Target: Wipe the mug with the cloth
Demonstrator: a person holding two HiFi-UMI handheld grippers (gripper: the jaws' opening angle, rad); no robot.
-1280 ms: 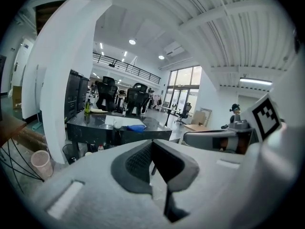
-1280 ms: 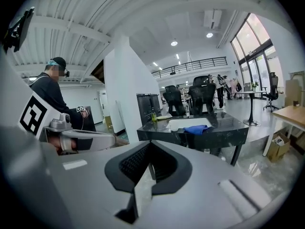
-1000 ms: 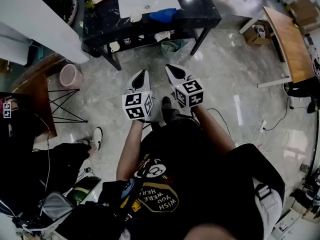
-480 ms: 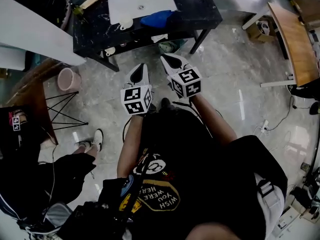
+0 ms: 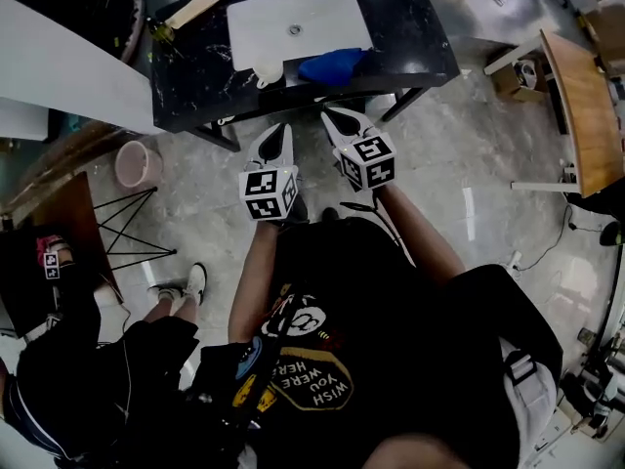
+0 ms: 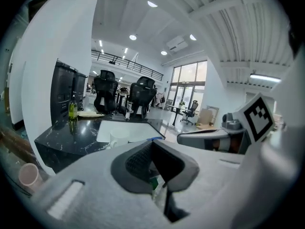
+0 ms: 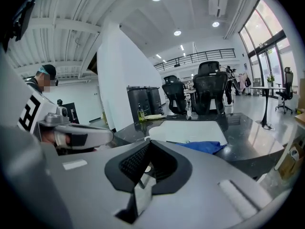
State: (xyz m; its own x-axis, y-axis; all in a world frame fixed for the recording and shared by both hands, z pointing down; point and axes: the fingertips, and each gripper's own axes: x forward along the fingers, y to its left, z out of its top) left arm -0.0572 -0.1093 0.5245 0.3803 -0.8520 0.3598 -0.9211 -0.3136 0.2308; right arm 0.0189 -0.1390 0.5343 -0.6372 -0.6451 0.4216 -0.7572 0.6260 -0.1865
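2 grippers clenched shut with nothing in them: left gripper (image 5: pixel 275 143) and right gripper (image 5: pixel 340 125) side by side at the front edge of the black table (image 5: pixel 195 76). White mug (image 5: pixel 266 69) and blue cloth (image 5: pixel 332 66) sit near each other on the table, untouched.

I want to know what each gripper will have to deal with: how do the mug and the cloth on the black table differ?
The mug is white, rigid and stands upright; the cloth is blue, soft and lies crumpled in a low heap. In the head view the mug sits to the left of the cloth. Both rest at the near edge of the white mat on the black table.
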